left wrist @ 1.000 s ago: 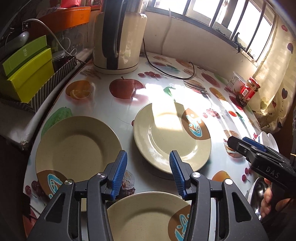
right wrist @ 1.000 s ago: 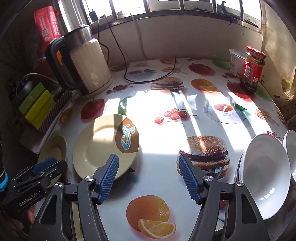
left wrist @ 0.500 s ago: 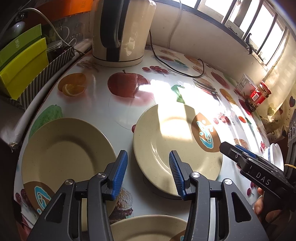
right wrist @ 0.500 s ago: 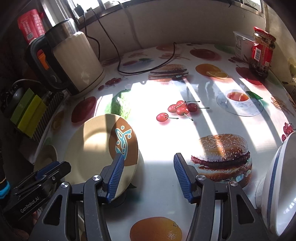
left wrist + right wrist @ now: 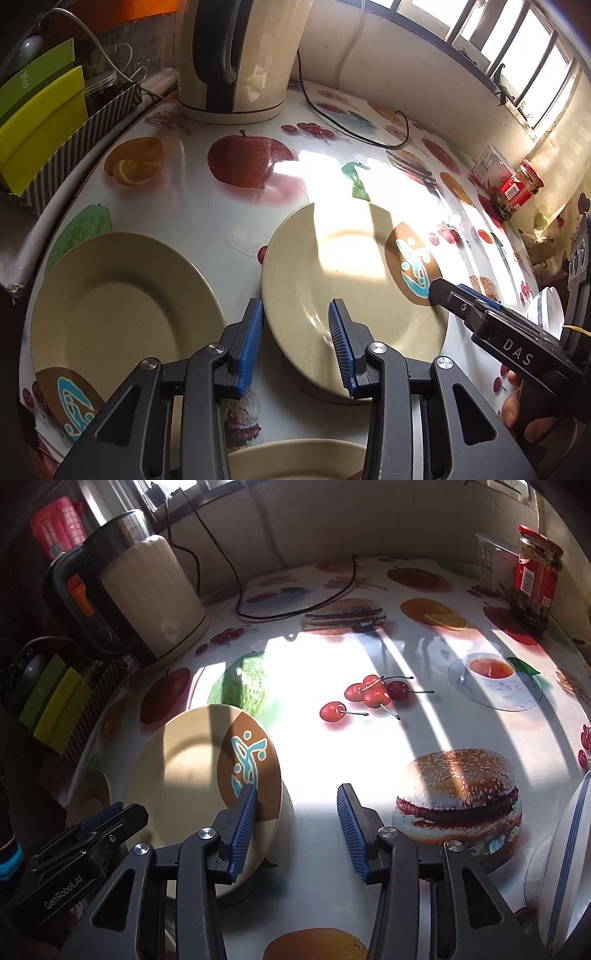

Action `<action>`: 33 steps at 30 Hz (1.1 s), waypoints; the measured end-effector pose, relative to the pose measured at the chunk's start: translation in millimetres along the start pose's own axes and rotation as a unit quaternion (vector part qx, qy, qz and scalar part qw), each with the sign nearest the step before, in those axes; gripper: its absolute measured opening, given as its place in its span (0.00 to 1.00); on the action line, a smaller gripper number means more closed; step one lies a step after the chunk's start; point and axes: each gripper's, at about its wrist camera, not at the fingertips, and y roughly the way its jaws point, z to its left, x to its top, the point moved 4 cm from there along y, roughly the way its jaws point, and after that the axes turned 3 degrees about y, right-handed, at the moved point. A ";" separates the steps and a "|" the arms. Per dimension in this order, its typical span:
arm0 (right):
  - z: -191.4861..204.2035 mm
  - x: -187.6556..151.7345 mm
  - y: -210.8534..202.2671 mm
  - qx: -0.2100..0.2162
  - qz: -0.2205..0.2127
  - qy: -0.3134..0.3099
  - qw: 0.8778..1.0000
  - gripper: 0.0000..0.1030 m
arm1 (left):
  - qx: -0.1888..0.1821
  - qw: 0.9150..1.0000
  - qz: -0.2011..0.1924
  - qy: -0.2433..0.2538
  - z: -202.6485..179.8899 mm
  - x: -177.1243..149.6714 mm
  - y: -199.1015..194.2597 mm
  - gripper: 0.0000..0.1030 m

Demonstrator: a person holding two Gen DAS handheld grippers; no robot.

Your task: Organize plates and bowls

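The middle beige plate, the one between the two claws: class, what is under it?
The middle plate sits raised on something dark and round, of which only an edge shows below its near rim. What that is cannot be told: the plate covers the rest. The fruit-print tablecloth lies beneath.

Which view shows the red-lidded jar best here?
The right wrist view. There the red-lidded jar stands fairly large at the table's far right edge, its red lid, red label and dark contents all visible. In the left wrist view the same jar is small and distorted near the frame's right edge.
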 end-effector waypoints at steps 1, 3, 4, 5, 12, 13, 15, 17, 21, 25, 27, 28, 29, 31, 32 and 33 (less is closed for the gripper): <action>0.7 0.3 -0.2 0.002 0.000 0.000 1.000 0.40 | 0.001 1.000 0.001 0.000 0.1 -0.1 0.8 0.35; 3.3 1.0 0.5 0.004 -0.001 -0.005 1.000 0.34 | 0.007 1.000 -0.001 -0.001 1.3 0.2 0.9 0.31; 4.6 1.2 0.8 0.006 -0.001 -0.007 1.000 0.32 | 0.006 1.000 -0.002 -0.003 2.1 0.3 1.2 0.29; 5.5 1.3 1.0 0.008 -0.001 -0.008 1.000 0.29 | 0.007 1.000 -0.001 -0.005 3.4 0.6 2.1 0.27; 9.4 1.8 2.9 0.020 0.001 -0.008 1.000 0.21 | 0.010 1.000 -0.003 -0.002 3.3 1.3 2.0 0.26; 10.1 1.9 3.2 0.022 0.001 -0.009 1.000 0.20 | 0.009 1.000 -0.003 -0.003 3.7 1.5 2.3 0.26; 11.5 1.8 3.2 0.026 0.000 -0.010 1.000 0.17 | 0.008 1.000 -0.002 -0.004 3.7 1.3 2.2 0.25; 12.5 1.4 3.0 0.022 -0.001 -0.013 1.000 0.17 | 0.011 1.000 -0.003 -0.002 3.9 1.5 2.5 0.25; 13.0 1.6 2.6 0.022 -0.002 -0.013 1.000 0.17 | 0.012 1.000 -0.004 -0.002 3.3 0.8 2.0 0.25; 13.1 0.2 0.7 0.021 -0.001 -0.011 1.000 0.16 | 0.016 1.000 -0.005 0.003 1.1 -0.8 -0.9 0.25; 12.5 -1.2 -1.3 0.022 -0.002 -0.010 1.000 0.16 | 0.020 1.000 -0.008 0.008 -0.5 -1.8 -3.7 0.25; 12.6 -2.2 -2.3 0.022 -0.001 -0.010 1.000 0.16 | 0.019 1.000 -0.008 0.007 -0.7 -2.7 -5.2 0.25; 13.2 -3.0 -3.8 0.021 -0.001 -0.009 1.000 0.16 | 0.017 1.000 -0.008 0.006 -1.0 -3.4 -6.7 0.25; 13.4 -3.9 -9.3 0.022 -0.005 -0.009 1.000 0.16 | 0.014 1.000 -0.014 0.004 -1.5 -4.6 -11.5 0.25; 13.9 -4.3 -12.2 0.024 -0.007 -0.008 1.000 0.16 | 0.014 1.000 -0.017 0.006 -2.3 -5.2 -14.1 0.25; 14.6 -4.9 -15.0 0.025 -0.007 -0.008 1.000 0.16 | 0.015 1.000 -0.018 0.008 -3.0 -6.0 -17.3 0.25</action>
